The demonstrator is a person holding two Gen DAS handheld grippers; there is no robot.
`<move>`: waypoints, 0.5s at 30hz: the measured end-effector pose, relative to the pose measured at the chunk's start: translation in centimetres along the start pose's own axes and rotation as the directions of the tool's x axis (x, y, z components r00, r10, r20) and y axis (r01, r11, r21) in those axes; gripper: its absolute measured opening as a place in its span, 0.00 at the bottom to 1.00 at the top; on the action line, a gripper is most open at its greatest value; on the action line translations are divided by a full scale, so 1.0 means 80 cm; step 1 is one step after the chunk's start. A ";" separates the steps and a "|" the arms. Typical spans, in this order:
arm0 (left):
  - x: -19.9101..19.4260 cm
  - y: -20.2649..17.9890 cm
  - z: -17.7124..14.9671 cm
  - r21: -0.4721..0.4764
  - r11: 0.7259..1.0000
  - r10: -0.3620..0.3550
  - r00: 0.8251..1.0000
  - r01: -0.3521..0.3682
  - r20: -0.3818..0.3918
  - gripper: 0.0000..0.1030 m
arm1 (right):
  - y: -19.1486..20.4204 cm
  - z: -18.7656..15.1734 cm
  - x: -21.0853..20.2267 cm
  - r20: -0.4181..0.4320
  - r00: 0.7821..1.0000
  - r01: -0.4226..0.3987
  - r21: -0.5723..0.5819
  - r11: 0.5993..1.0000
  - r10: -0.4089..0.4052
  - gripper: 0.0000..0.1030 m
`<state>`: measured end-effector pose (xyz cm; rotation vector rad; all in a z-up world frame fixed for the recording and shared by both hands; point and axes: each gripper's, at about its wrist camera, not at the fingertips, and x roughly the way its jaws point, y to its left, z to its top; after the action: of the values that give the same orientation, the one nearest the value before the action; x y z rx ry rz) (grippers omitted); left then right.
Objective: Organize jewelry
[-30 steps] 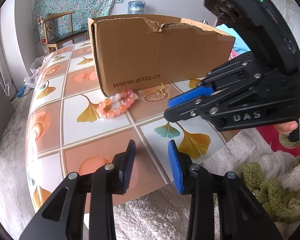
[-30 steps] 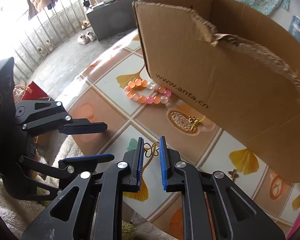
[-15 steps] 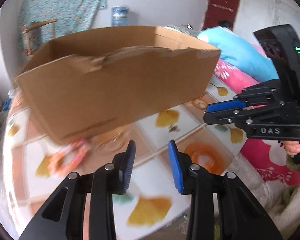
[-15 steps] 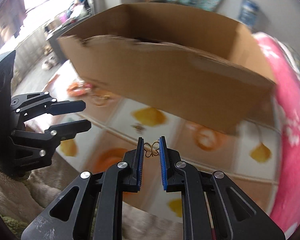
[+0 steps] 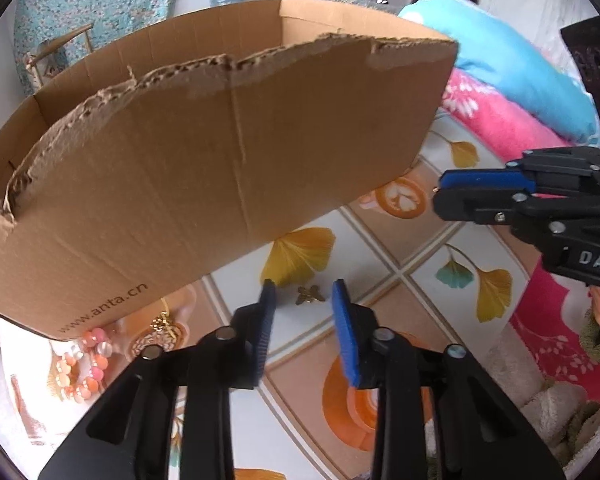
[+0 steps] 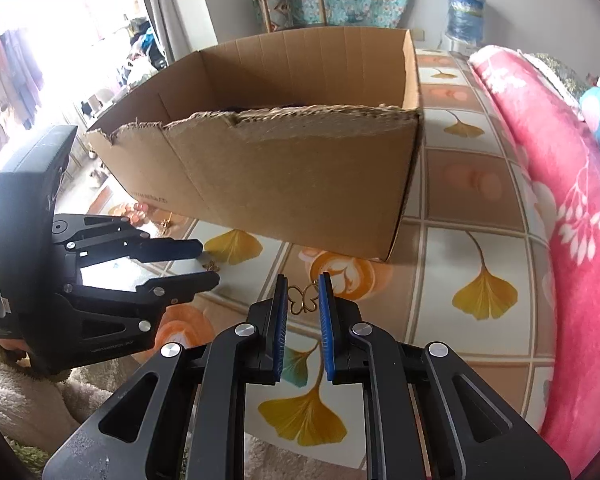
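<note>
In the right wrist view my right gripper point(image 6: 304, 292) is shut on a small gold butterfly earring point(image 6: 303, 301), held above the tiled table in front of the cardboard box point(image 6: 280, 184). My left gripper point(image 5: 305, 294) points down at a matching gold butterfly piece point(image 5: 310, 294) that lies on the table between its blue pads; its jaws are closing and the pads do not touch the piece. An orange-pink bead bracelet point(image 5: 82, 364) and a gold pendant point(image 5: 164, 323) lie at the box's point(image 5: 204, 184) left foot. The right gripper point(image 5: 438, 196) shows at the right edge.
The box has a torn front rim and an open top. The table point(image 6: 476, 264) has a ginkgo-leaf pattern. A pink blanket point(image 6: 572, 208) lies along its right side. A fluffy white cover and a green plush point(image 5: 596, 344) lie below the table's near edge.
Both views have swung right along the box front, away from the bracelet. The left jaws have narrowed around the butterfly piece on the table. The right gripper still holds its earring.
</note>
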<state>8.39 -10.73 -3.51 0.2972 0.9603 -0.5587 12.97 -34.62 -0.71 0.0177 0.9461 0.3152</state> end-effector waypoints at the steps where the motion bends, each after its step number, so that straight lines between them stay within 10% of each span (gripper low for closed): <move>1: 0.001 0.000 0.002 -0.006 1.000 0.012 1.000 -0.012 -0.009 0.21 | 0.000 0.000 0.001 0.003 1.000 -0.004 0.002 1.000 0.004 0.13; 15: 0.005 -0.012 0.012 0.059 0.998 0.037 0.998 -0.035 -0.040 0.13 | -0.004 -0.001 0.006 0.021 0.999 -0.044 0.017 0.999 0.043 0.13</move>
<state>8.65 -12.06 -3.31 0.3790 0.9781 -0.5497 13.19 -34.80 -1.18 0.0576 0.9287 0.3462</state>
